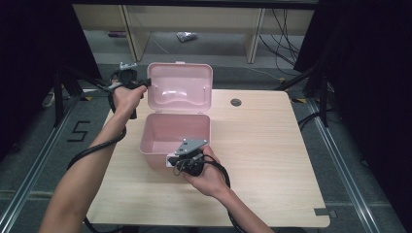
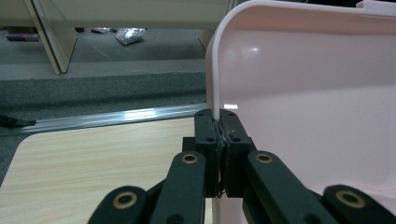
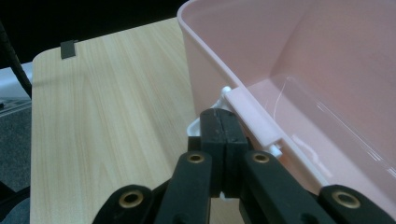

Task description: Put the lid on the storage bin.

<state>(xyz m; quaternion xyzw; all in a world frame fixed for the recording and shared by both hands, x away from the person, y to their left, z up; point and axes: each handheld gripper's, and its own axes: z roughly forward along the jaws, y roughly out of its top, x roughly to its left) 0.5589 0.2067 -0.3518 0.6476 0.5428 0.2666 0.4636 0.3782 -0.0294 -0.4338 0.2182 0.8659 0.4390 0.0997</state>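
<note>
Two grippers are engaged on a single pink plastic box, which is stood near the middle of the wooden table, towards its left half in the high view. The box is seen open, with its lid raised upright behind the body, its hollow inner face turned towards the person.

The left gripper is held at the lid's upper left edge. In the left gripper view, the lid's thin rim is seen running down into the closed jaws, and the pads are pressed together on it, so the lid edge is clamped. The lid is spread out to the right of the jaws in that view, with bare table to their left.

The right gripper is placed at the front wall of the box body, at the side nearest the person. In the right gripper view, the jaws are seen fully closed, and a white latch piece on the outside of the front wall, just under the pink catch tab at the rim, is pinched between them. The box's empty interior is seen up and to the right of the jaws, and the table to their left.

A dark round grommet hole is set in the tabletop, to the right of the lid and well apart from it.
</note>
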